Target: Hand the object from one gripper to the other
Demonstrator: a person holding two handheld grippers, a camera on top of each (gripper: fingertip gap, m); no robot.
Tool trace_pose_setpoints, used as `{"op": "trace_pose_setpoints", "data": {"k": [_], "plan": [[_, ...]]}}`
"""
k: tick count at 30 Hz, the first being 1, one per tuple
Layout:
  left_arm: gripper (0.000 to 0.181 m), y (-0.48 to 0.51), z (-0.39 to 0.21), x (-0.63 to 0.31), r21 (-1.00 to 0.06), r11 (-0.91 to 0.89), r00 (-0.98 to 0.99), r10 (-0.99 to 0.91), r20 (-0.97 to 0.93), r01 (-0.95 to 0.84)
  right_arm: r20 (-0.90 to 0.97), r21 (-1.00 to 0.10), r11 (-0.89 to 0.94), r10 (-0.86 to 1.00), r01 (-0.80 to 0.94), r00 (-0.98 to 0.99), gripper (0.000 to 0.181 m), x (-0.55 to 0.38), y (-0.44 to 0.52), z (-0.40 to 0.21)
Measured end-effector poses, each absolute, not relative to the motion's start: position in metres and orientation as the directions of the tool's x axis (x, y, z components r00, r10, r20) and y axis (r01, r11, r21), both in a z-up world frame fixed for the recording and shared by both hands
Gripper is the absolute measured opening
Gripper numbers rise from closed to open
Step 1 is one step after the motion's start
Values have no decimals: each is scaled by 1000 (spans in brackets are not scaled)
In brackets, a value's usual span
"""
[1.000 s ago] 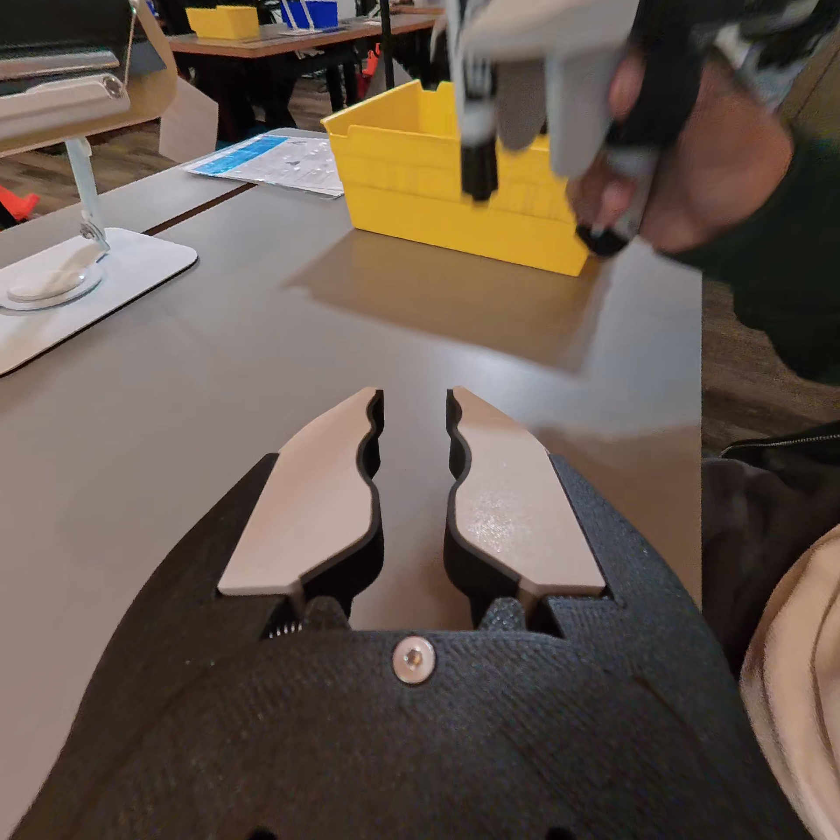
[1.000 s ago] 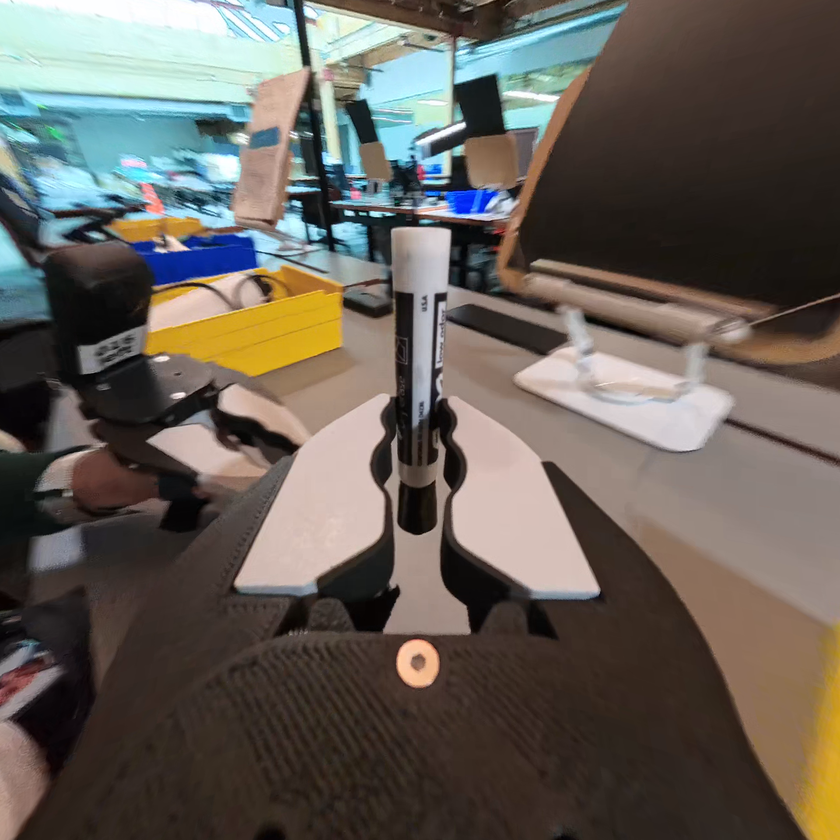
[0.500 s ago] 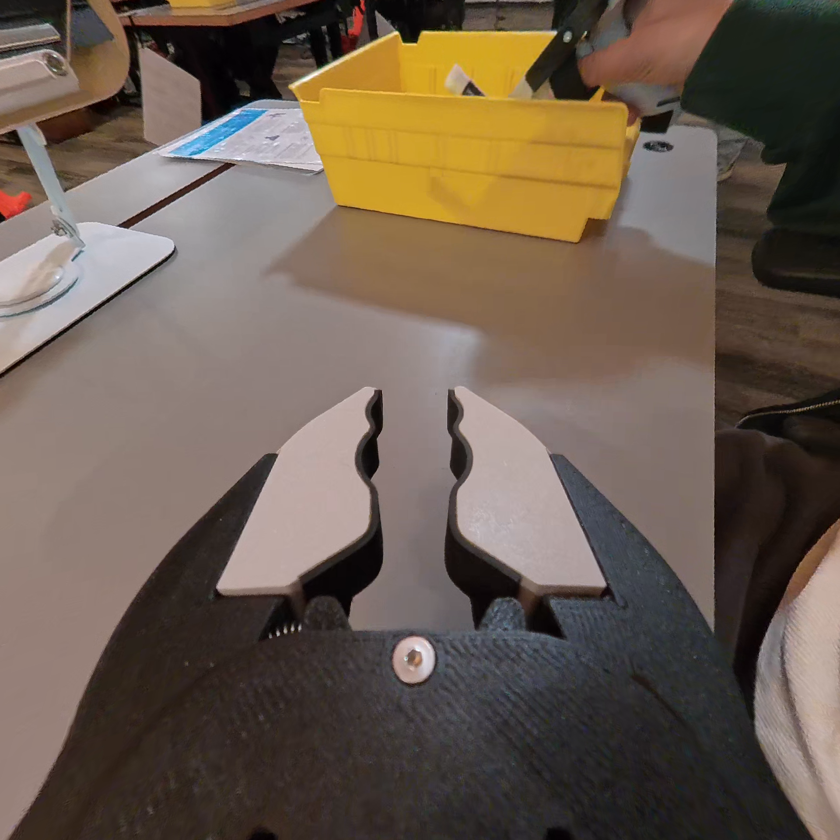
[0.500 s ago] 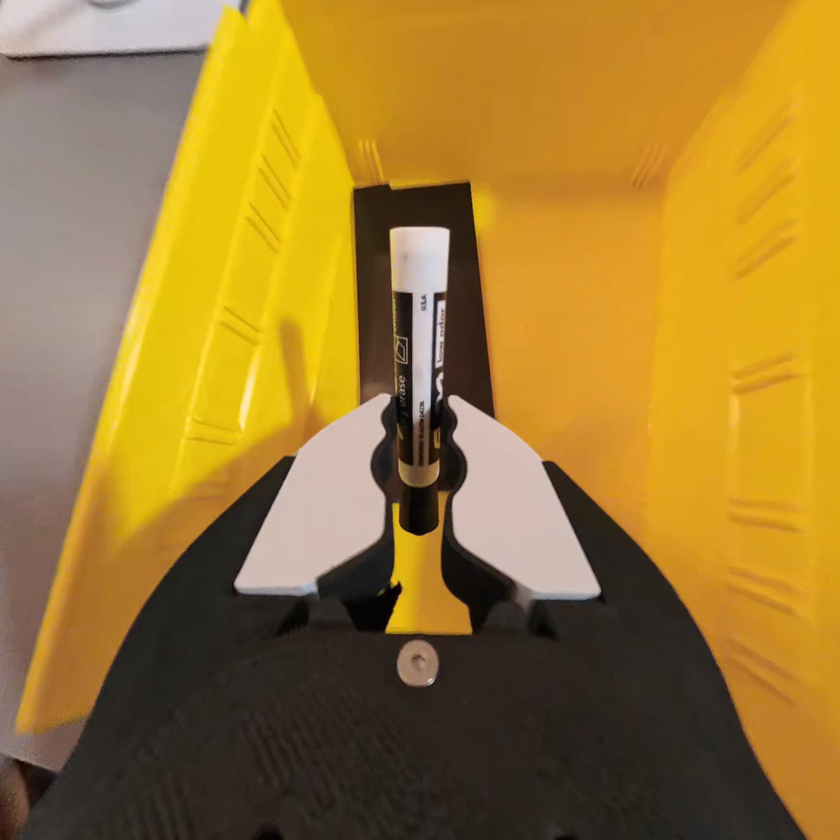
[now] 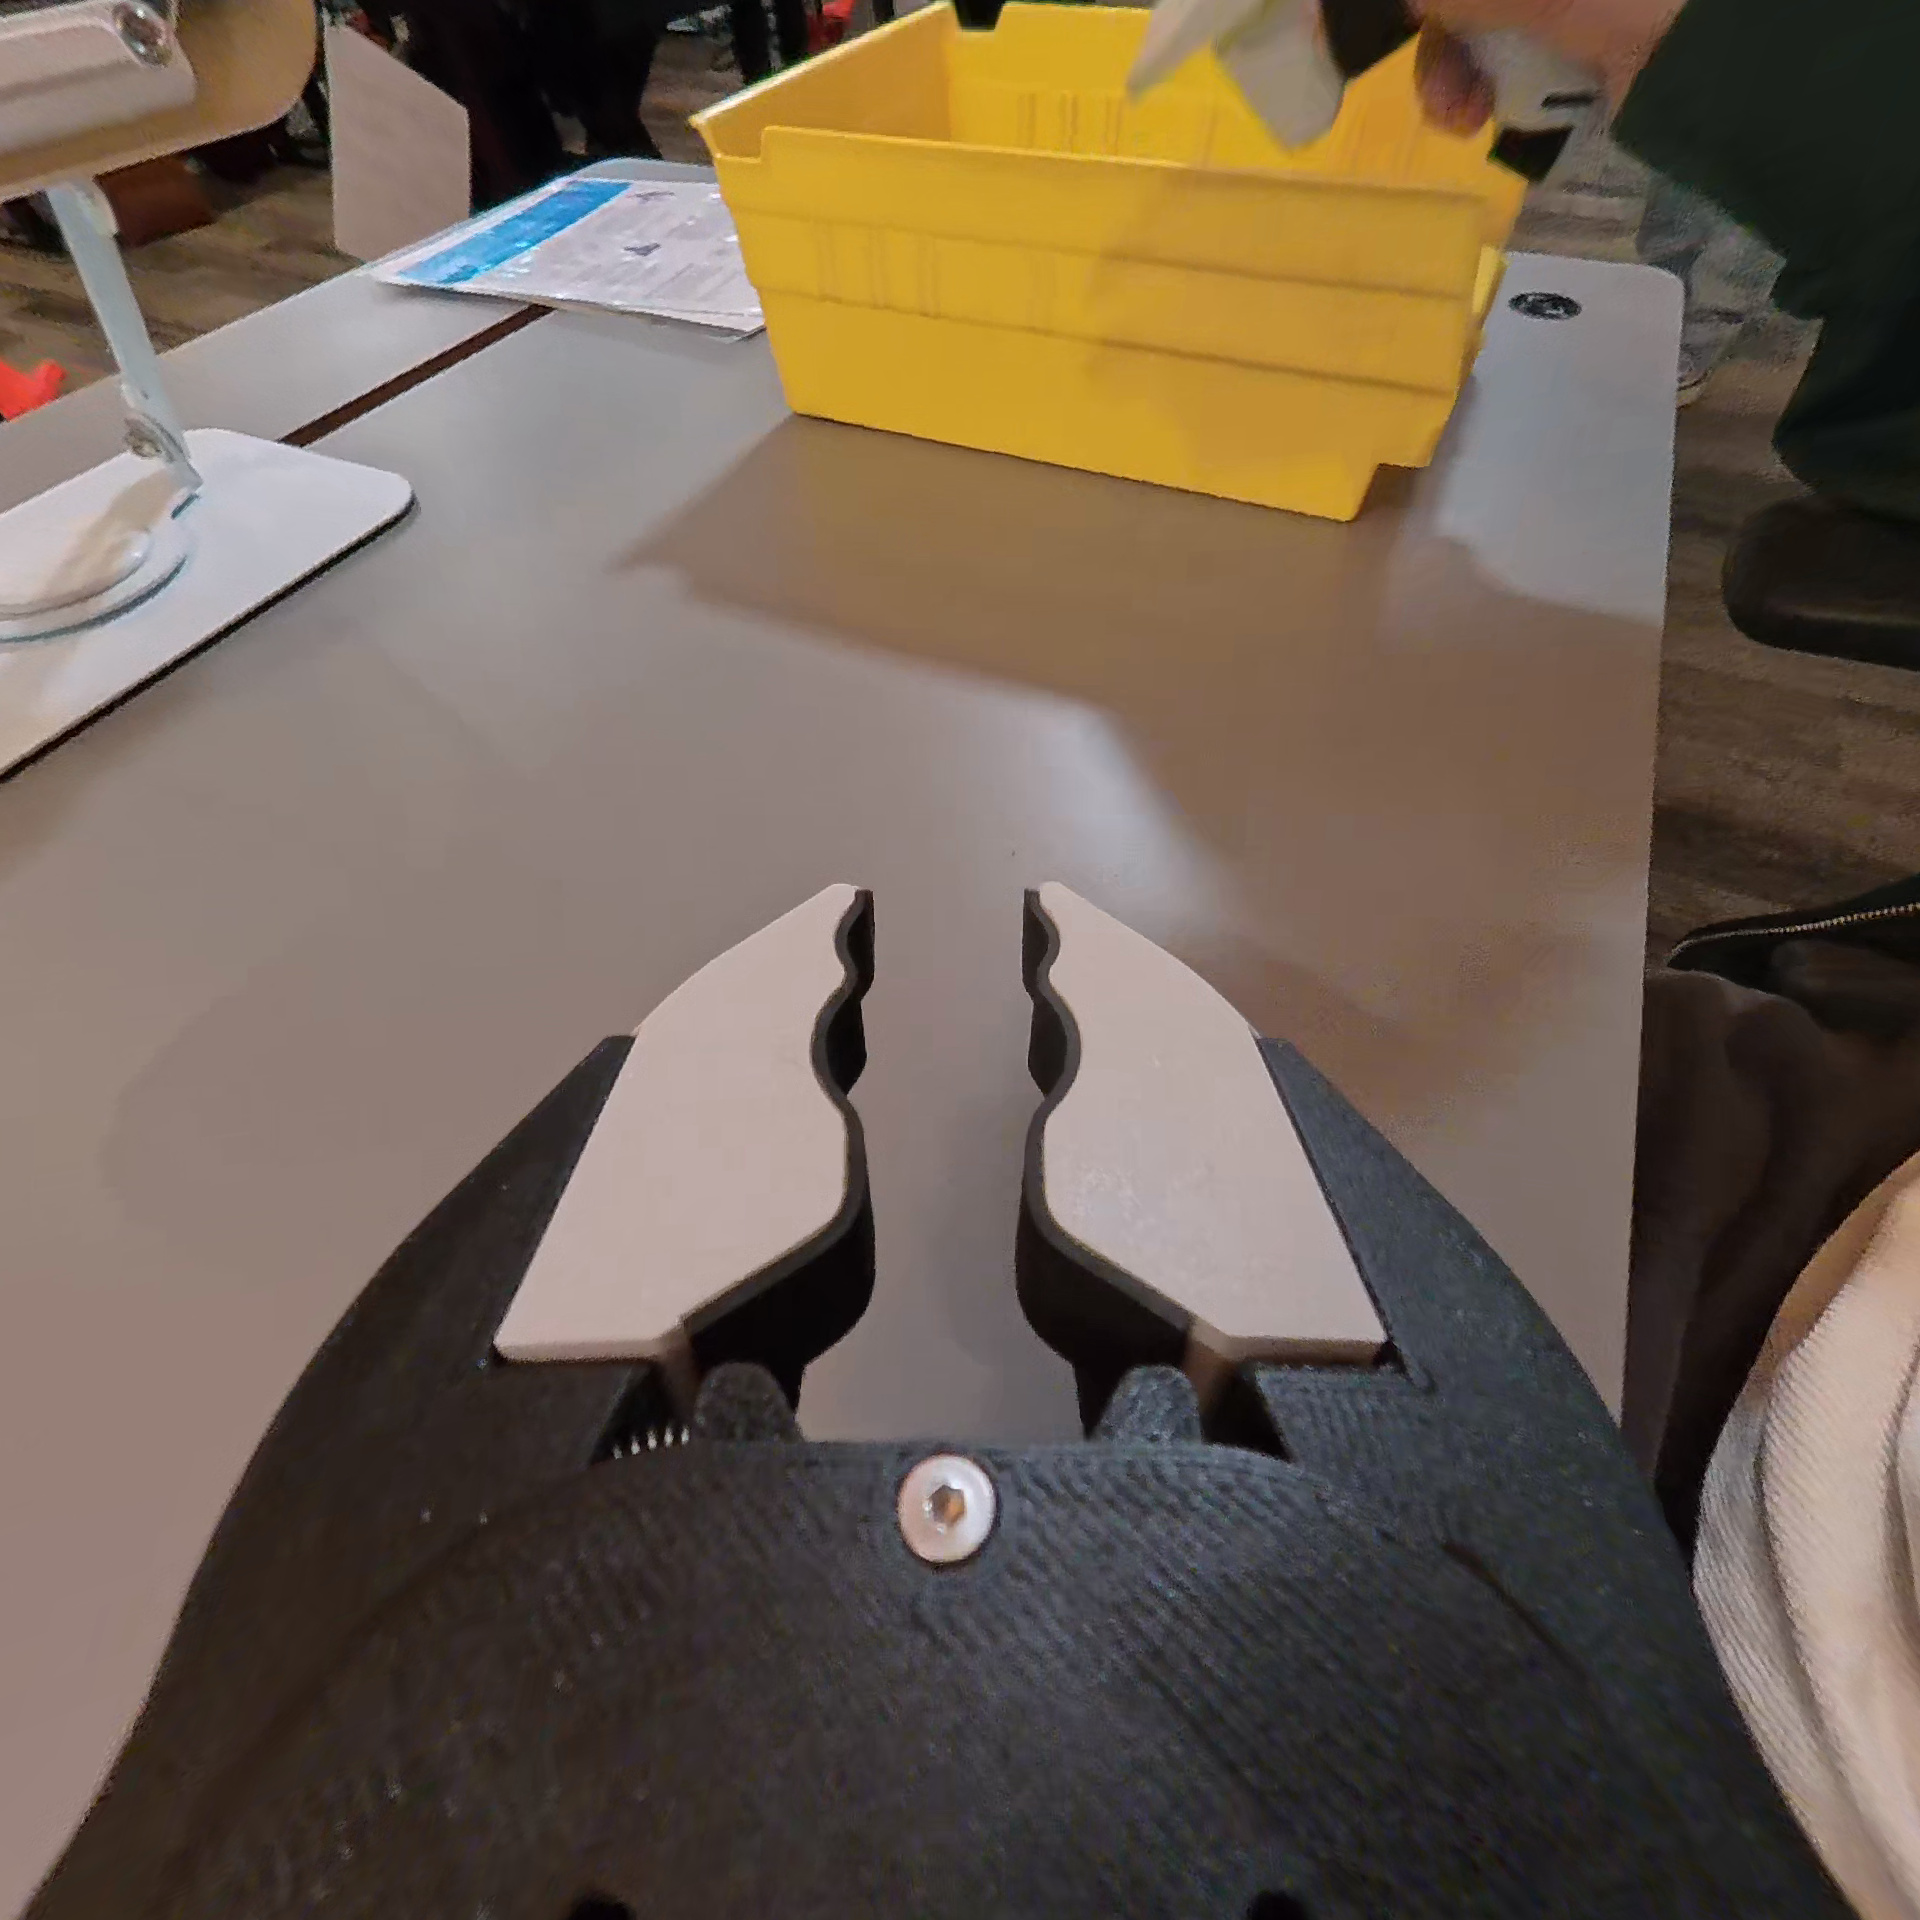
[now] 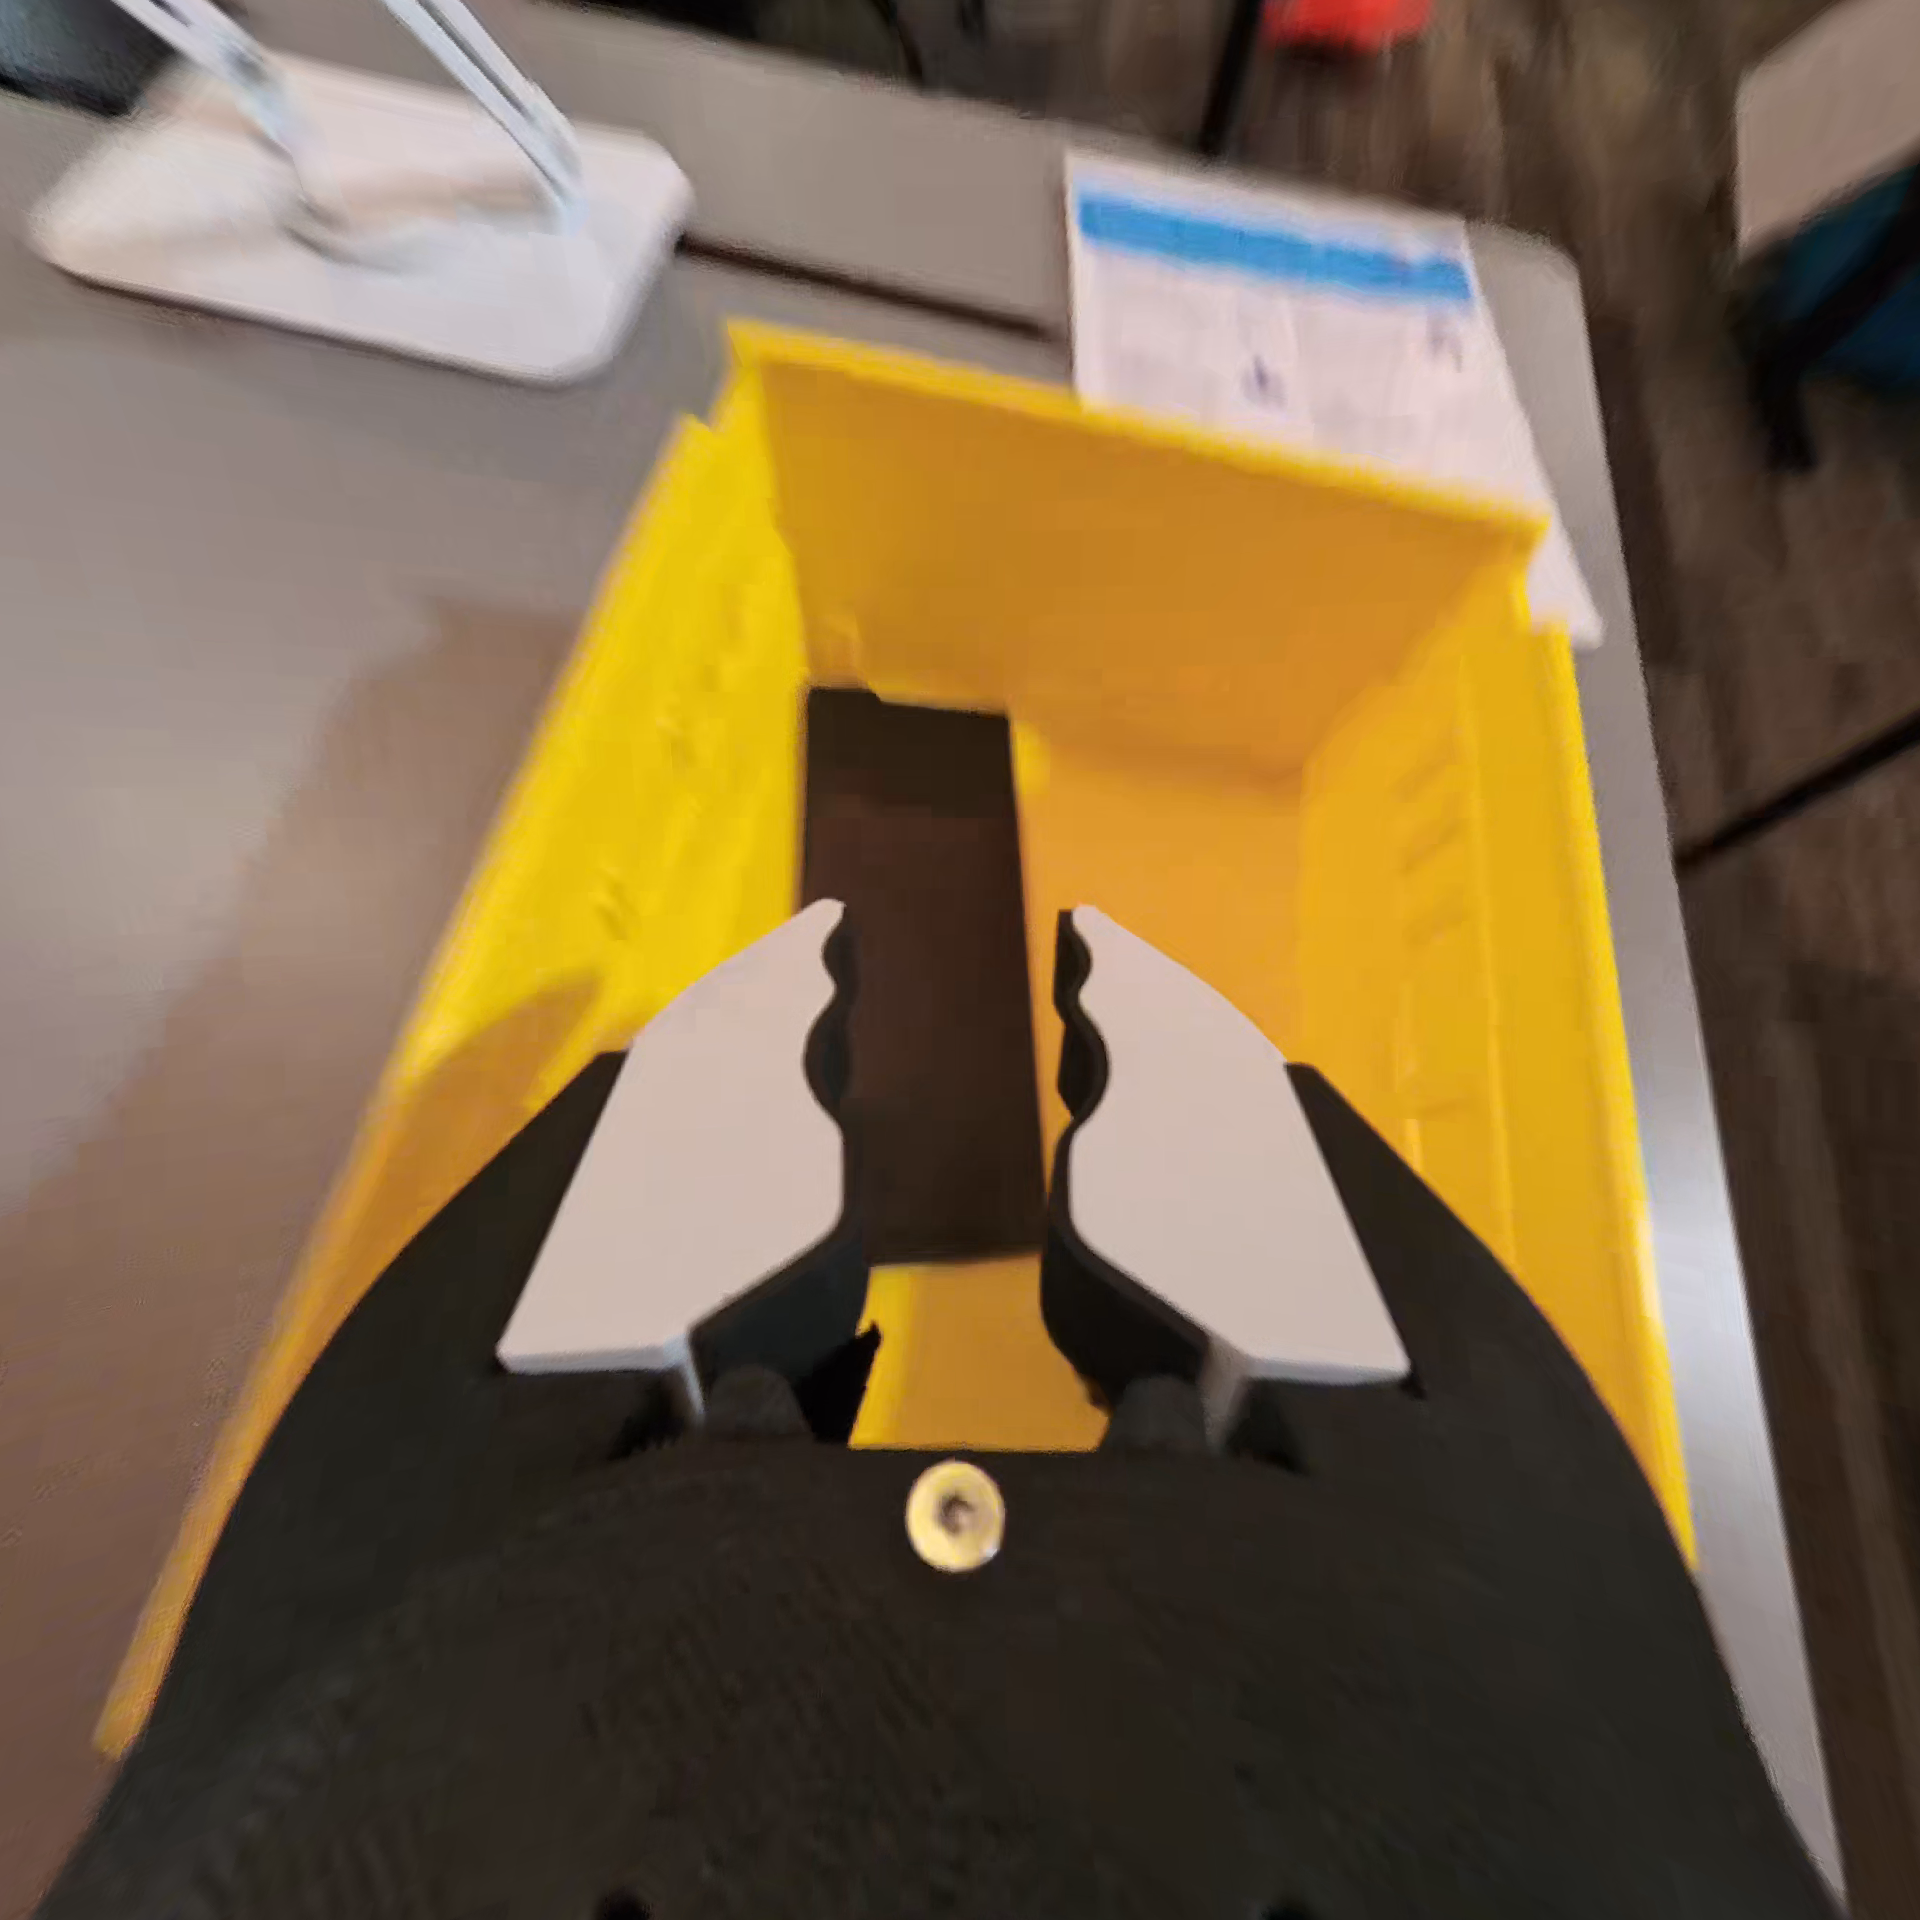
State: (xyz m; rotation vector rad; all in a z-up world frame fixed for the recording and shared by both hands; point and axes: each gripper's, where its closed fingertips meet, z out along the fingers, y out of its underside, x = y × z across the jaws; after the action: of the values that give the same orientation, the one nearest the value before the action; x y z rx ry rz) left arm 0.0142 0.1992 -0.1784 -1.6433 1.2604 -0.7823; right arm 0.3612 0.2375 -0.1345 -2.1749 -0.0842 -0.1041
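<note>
One yellow bin [image 6: 1143,582] on grey table [image 5: 520,727], two hand-held grippers, left [image 5: 948,904] and right [image 6: 951,920], both parted, empty.

The room was evenly and fairly brightly lit from above, leaving a soft sheen on the grey table [image 5: 727,727] and a broad, diffuse shadow in front of the yellow bin [image 5: 1101,343]. The left wrist view was sharp nearby, though the right gripper [image 5: 1236,62] over the bin smeared with motion and the wide lens bent the table's edges. The right wrist view was blurred throughout, the paper sheet [image 6: 1288,312] and white stand base [image 6: 416,260] worst, the bin's inner walls glowing saturated yellow.
</note>
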Motion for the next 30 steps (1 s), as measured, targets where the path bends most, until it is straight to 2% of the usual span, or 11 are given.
{"op": "trace_pose_setpoints", "data": {"k": [6,9,10,13,16,17,20,25,27,30], "plan": [[49,217,-186,4,-891,-125,390,-919,-63,-437,188,-911,-306,290,277,938,31,235,247,-71],[57,227,-186,-2,-882,-109,437,-892,-117,-458,185,-919,-239,442,314,878,32,166,244,-78],[58,229,-185,-3,-882,-106,449,-884,-127,-459,176,-921,-233,467,312,867,38,149,243,-86],[61,238,-179,-6,-885,-108,488,-861,-145,-453,80,-942,-242,508,231,858,48,112,238,-111],[86,245,-178,-4,-887,-120,510,-848,-142,-446,-21,-923,-337,527,186,849,66,95,234,-140],[88,246,-179,-2,-886,-125,509,-850,-138,-448,-27,-914,-354,536,196,844,68,92,233,-145],[88,250,-180,5,-882,-115,508,-848,-153,-457,12,-915,-331,550,230,835,70,91,229,-153],[92,250,-192,18,-839,-145,477,-866,-149,-524,174,-872,-296,556,389,813,95,99,225,-181],[95,247,-197,22,-820,-179,464,-878,-116,-543,205,-863,-282,562,419,801,96,102,223,-187],[95,246,-191,21,-836,-139,462,-875,-148,-531,225,-867,-261,557,425,800,92,104,224,-184]]}}
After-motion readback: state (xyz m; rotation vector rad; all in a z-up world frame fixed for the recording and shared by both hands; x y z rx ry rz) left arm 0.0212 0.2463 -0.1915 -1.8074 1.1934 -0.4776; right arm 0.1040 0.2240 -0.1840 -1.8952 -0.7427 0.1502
